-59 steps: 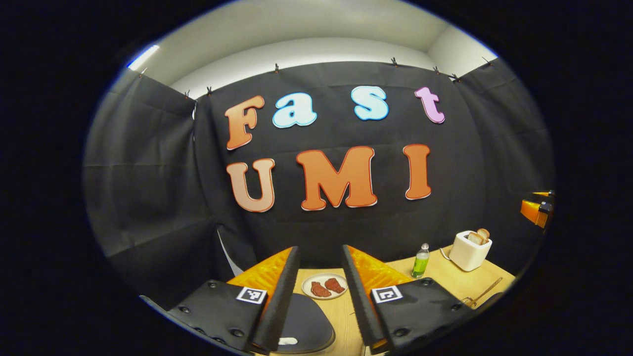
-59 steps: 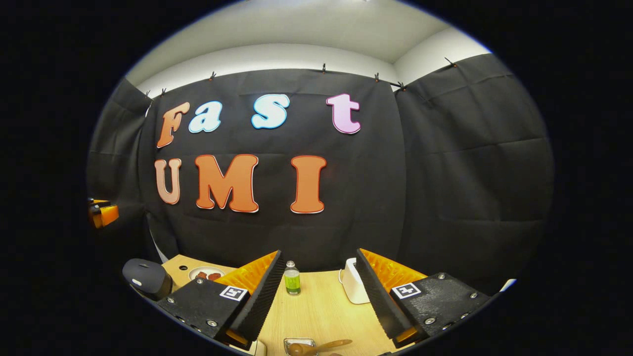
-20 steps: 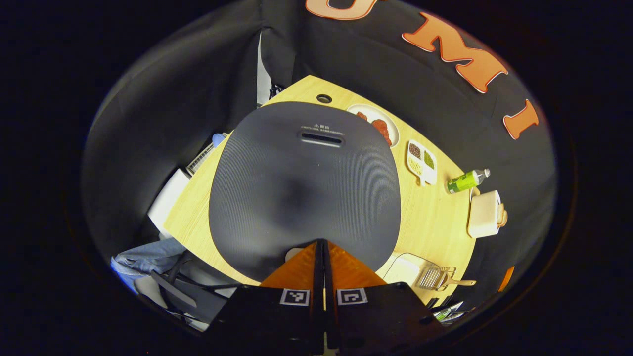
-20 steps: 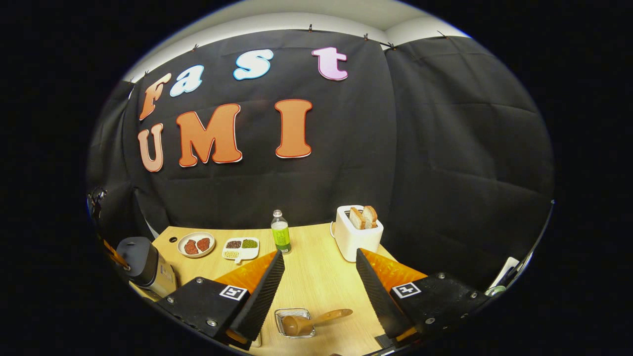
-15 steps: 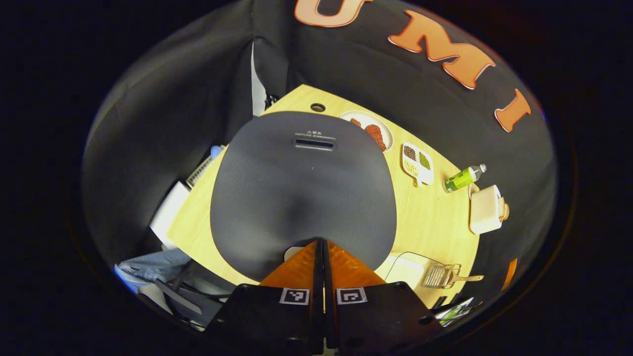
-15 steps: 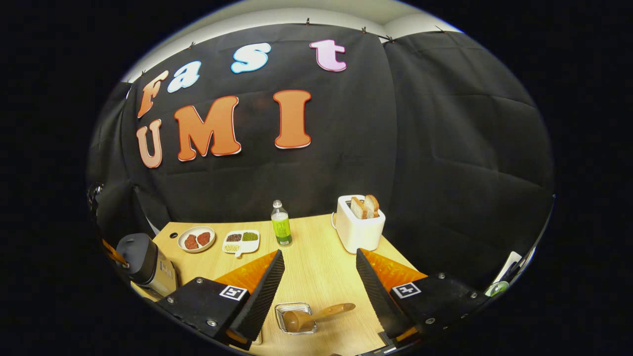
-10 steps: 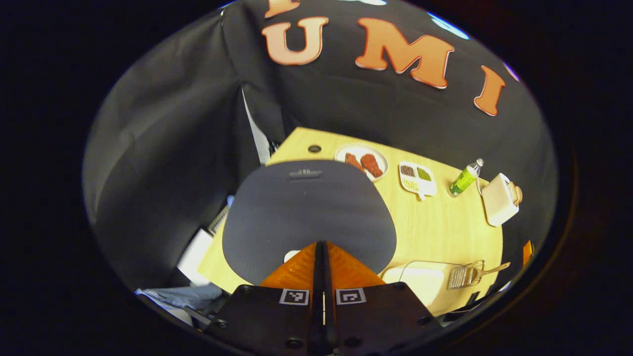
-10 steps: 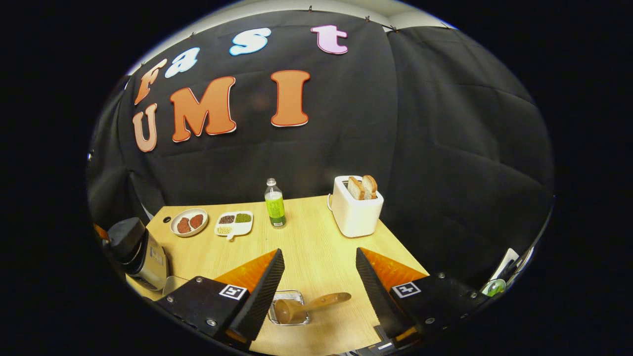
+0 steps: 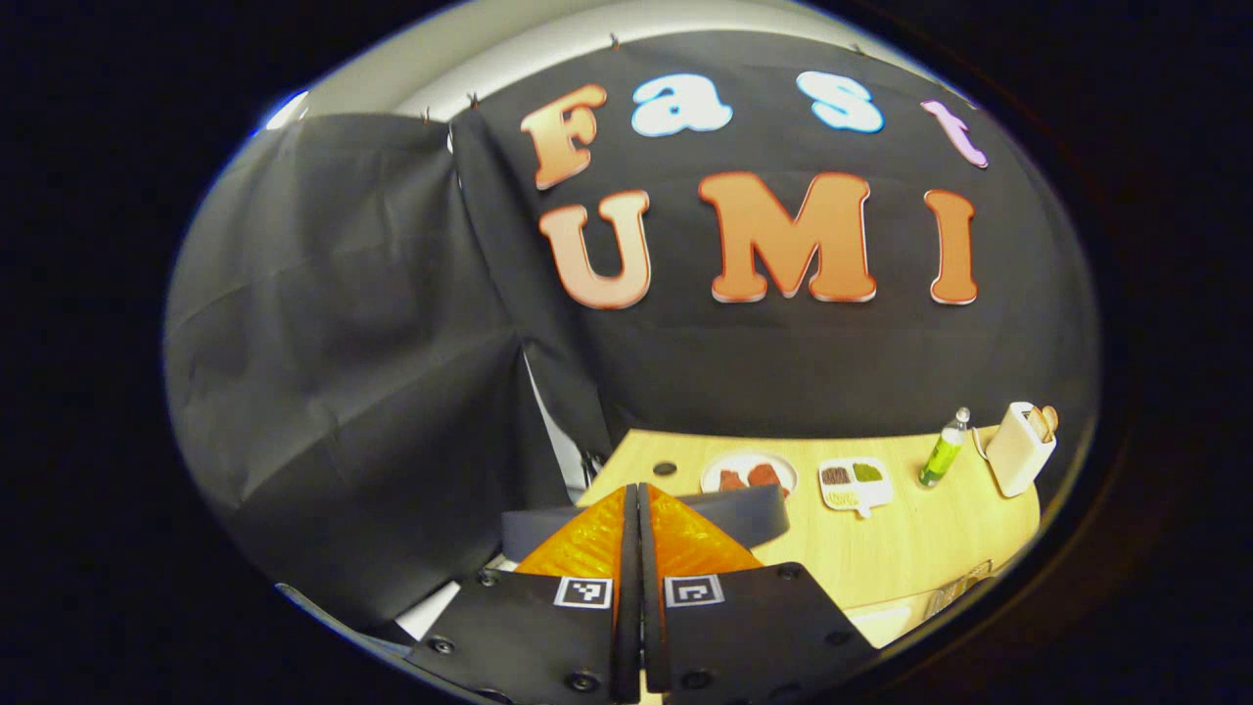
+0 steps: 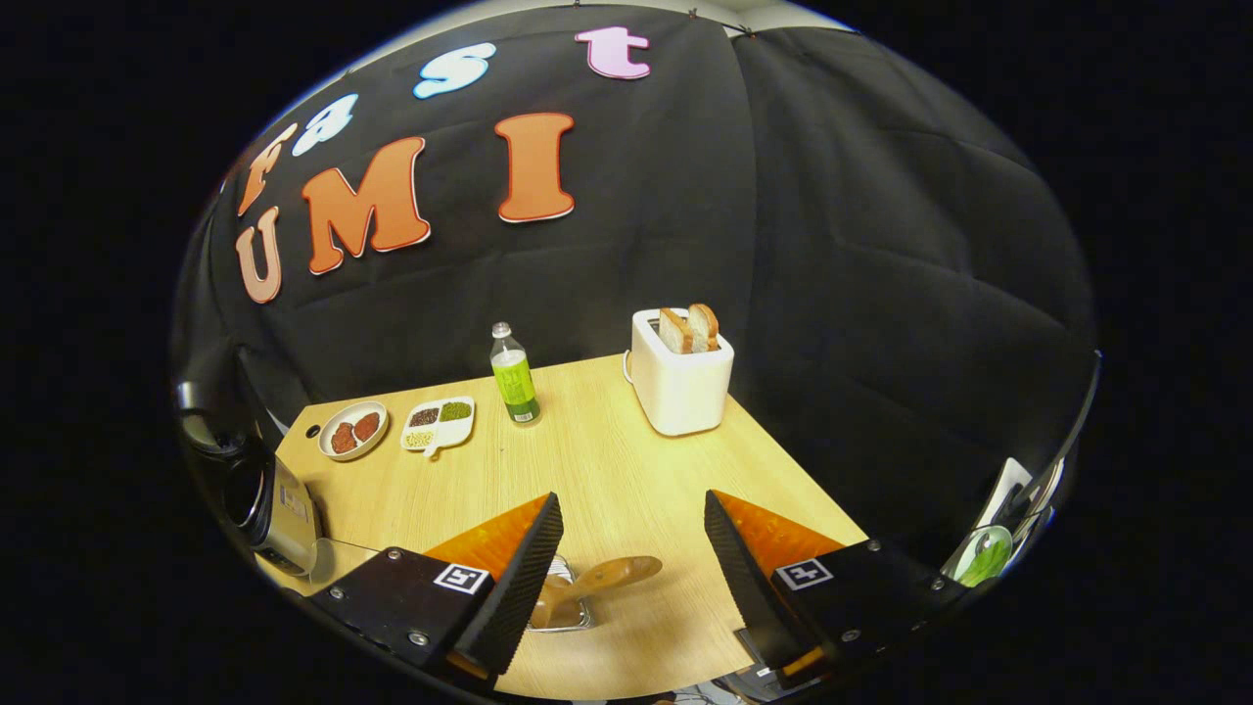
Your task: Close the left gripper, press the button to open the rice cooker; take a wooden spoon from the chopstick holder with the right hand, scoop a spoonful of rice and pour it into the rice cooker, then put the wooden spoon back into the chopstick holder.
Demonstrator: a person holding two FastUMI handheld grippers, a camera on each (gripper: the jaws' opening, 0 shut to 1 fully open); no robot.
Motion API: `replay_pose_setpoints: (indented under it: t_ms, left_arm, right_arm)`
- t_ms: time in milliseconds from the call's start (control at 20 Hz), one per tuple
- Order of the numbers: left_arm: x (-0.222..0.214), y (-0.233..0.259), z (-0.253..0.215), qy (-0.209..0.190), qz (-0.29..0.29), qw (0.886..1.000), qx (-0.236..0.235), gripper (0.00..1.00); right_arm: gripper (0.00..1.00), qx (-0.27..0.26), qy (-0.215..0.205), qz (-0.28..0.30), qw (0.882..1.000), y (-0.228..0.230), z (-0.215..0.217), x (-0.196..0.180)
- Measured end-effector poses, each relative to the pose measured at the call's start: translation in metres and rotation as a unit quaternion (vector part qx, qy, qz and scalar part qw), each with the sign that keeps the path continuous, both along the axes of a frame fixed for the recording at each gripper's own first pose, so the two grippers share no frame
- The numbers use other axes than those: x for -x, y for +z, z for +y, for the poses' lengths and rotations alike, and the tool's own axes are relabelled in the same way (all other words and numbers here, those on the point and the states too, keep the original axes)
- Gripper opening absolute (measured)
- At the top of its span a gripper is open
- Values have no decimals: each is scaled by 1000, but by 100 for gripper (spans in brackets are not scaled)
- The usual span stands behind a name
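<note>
My left gripper [image 9: 638,492] is shut with nothing between its fingers, just in front of the dark rice cooker lid [image 9: 744,511]. In the right gripper view the rice cooker [image 10: 279,509] stands at the table's left edge, and its lid [image 10: 201,421] seems tipped up. A wooden spoon [image 10: 597,576] rests in a small metal chopstick holder [image 10: 566,615] near the front edge. My right gripper [image 10: 631,514] hangs open above it, the spoon lying between and below its fingers. A clear rice box [image 10: 341,560] sits beside the cooker.
On the wooden table [image 10: 587,450] stand a white toaster [image 10: 680,384] with bread, a green bottle [image 10: 514,377], a divided dish of beans [image 10: 439,421] and a plate of meat [image 10: 352,429]. Black cloth walls close in the back and the sides.
My left gripper shut, came down over the cooker lid, then tilted up toward the wall; the lid now looks raised. My right gripper stayed open and moved in over the spoon holder.
</note>
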State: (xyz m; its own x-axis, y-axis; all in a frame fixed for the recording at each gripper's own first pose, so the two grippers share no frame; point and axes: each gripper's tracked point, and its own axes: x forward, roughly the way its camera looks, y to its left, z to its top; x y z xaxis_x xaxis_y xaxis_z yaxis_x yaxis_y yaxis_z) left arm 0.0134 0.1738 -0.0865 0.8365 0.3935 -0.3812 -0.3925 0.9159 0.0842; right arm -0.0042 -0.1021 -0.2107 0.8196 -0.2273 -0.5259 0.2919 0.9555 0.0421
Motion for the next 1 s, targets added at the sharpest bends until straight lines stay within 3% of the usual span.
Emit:
replay_pose_setpoints:
  t_ms: [50, 100, 200, 250, 400, 450, 500, 650, 1000]
  left_arm:
    - [1, 15, -7, -7, -19, 1000, -17, 6]
    - [3, 28, -13, -15, -35, 999, -31, 14]
    - [2, 51, -25, -29, -72, 996, -48, 20]
    - [1, 59, -28, -32, -85, 995, -50, 36]
    - [7, 59, -37, -30, -86, 995, -45, 63]
    - [9, 58, -41, -29, -84, 995, -36, 63]
    - [11, 57, -43, -29, -85, 996, -28, 53]
    - [19, 60, -48, -33, -92, 995, -29, 46]
    - [35, 69, -60, -41, -101, 994, -28, 82]
  right_arm:
    - [91, -2, -5, 5, 1000, -5, 0, 2]
    - [91, -5, -4, 8, 1000, -8, 0, 3]
    - [90, -14, -1, 15, 1000, -18, 3, 3]
    - [90, -19, 2, 20, 1000, -23, 5, 5]
    - [90, -22, 10, 36, 999, -36, 9, 9]
    - [90, -22, 10, 37, 999, -39, 9, 9]
    - [89, -27, 9, 44, 999, -43, 9, 10]
    - [87, -57, 12, 66, 996, -62, 16, 18]
    - [65, -109, 37, 89, 989, -89, 40, 13]
